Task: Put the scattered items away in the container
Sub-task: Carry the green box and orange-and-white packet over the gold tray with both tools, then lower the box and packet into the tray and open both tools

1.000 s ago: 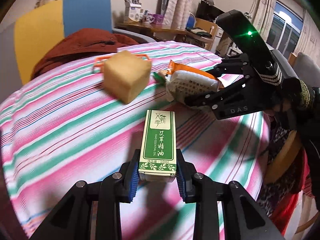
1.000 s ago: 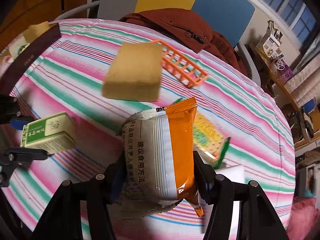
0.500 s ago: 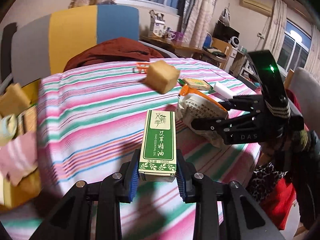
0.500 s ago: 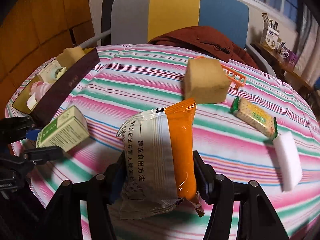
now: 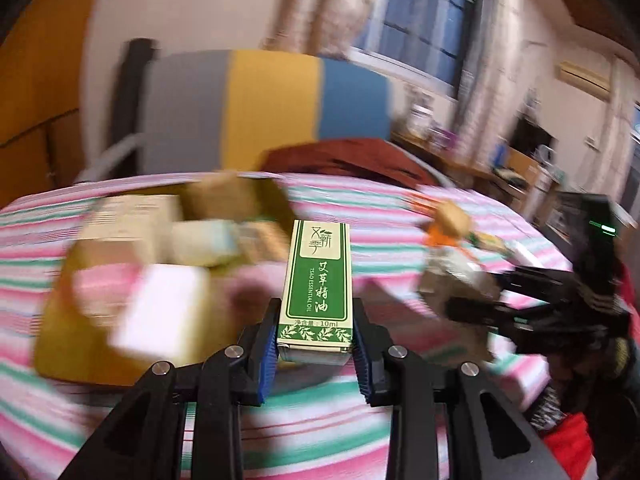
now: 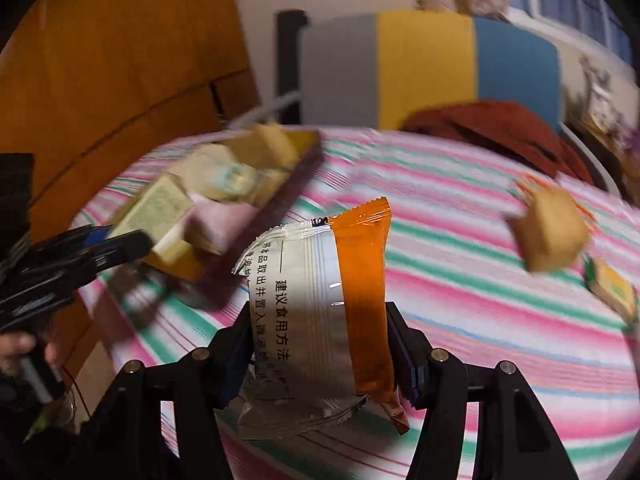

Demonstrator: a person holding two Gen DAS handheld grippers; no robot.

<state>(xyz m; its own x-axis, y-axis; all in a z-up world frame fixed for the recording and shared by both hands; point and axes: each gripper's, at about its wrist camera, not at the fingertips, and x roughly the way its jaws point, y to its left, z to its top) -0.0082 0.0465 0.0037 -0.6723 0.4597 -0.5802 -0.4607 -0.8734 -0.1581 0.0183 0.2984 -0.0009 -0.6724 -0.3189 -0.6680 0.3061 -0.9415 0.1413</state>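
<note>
My left gripper (image 5: 316,350) is shut on a green and cream essential-oil box (image 5: 318,280), held upright over the striped table. Just beyond it lies the blurred yellow-lined container (image 5: 60,332) with several items inside, among them a pink-white block (image 5: 160,312). My right gripper (image 6: 322,354) is shut on an orange and white snack packet (image 6: 328,300). The container (image 6: 280,196) shows to its upper left, with the left gripper (image 6: 120,240) and its box at the near end. In the left wrist view the right gripper (image 5: 472,300) hangs at the right with the packet (image 5: 452,276).
A tan sponge block (image 6: 550,234), a green-edged cracker pack (image 6: 612,290) and an orange plastic piece (image 6: 528,188) lie on the striped tablecloth (image 6: 460,288) at the right. A grey, yellow and blue chair (image 6: 424,68) with a rust jacket (image 6: 492,128) stands behind the table.
Both grippers have swung left across the table with their loads. The container, earlier at the far left edge, now lies right in front of the left gripper. The loose items have slid to the right.
</note>
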